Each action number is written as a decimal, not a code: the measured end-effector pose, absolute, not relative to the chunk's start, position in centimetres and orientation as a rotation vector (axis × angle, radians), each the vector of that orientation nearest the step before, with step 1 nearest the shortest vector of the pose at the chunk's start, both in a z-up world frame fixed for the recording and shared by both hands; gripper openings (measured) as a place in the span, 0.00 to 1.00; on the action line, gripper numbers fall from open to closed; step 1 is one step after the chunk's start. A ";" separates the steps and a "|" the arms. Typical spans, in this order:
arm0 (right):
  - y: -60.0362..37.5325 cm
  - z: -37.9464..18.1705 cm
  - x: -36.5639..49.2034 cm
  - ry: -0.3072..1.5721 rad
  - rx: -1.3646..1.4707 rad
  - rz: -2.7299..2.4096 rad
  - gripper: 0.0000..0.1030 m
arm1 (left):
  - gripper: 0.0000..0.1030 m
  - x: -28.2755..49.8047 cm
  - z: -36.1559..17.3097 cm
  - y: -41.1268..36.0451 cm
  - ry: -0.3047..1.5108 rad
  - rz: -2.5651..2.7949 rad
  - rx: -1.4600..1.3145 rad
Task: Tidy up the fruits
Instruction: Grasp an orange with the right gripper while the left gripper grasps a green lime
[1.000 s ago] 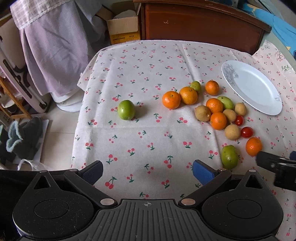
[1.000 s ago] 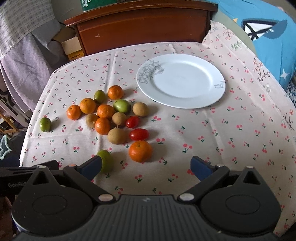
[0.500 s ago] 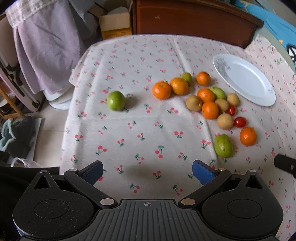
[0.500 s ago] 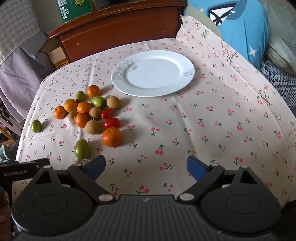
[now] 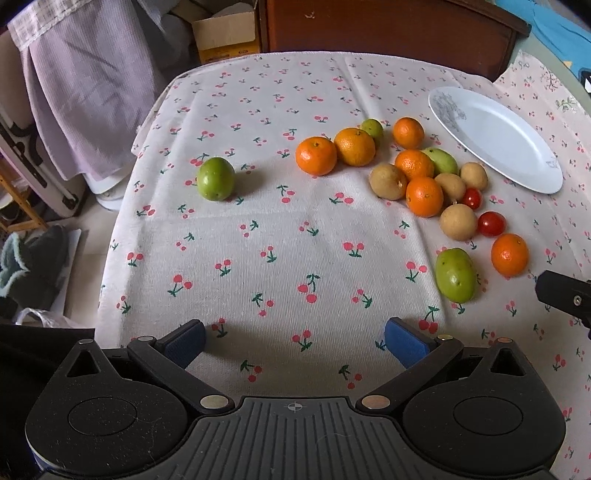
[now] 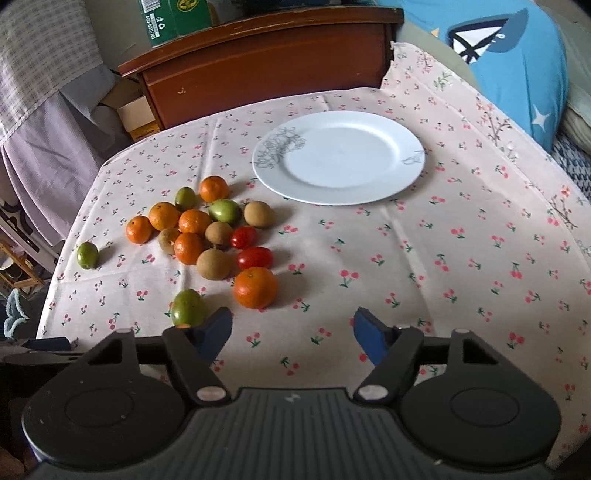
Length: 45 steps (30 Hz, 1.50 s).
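Several oranges, green fruits, brown fruits and two red tomatoes lie in a loose cluster [image 6: 214, 236] on the cherry-print tablecloth, left of an empty white plate [image 6: 338, 157]. In the left wrist view the cluster [image 5: 424, 173] is at the right and one green fruit [image 5: 216, 178] lies alone at the left. My left gripper [image 5: 295, 341] is open over bare cloth. My right gripper [image 6: 291, 332] has its jaws closing with nothing between them; an orange [image 6: 255, 287] and a green fruit [image 6: 188, 307] lie just beyond its left finger.
A dark wooden headboard [image 6: 266, 66] stands behind the table. Blue bedding [image 6: 509, 55] is at the right, hanging lilac cloth [image 5: 85, 85] and a cardboard box [image 5: 225, 35] at the left. The floor drops off past the table's left edge.
The right gripper's jaws have narrowed and its view has swung, so the fruits shifted within it. The left gripper sank slightly closer to the cloth.
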State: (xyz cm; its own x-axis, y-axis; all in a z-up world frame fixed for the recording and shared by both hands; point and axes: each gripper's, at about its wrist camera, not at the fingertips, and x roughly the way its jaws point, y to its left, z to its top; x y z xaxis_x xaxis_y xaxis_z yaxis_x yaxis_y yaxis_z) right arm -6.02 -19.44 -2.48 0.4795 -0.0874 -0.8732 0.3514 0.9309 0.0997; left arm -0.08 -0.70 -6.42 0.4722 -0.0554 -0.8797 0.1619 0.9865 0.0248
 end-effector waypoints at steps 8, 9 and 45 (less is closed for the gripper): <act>-18.5 -3.3 -4.5 1.014 0.271 -0.213 0.53 | 1.00 -0.2 -6.4 -0.6 1.065 -0.140 0.114; -18.4 -3.5 -4.3 1.012 0.273 -0.204 0.50 | 1.00 -0.2 -6.3 -0.6 1.068 -0.141 0.114; -20.2 -3.8 -4.0 0.996 0.313 -0.296 0.30 | 0.86 -1.6 -5.0 -5.6 0.822 -0.379 0.162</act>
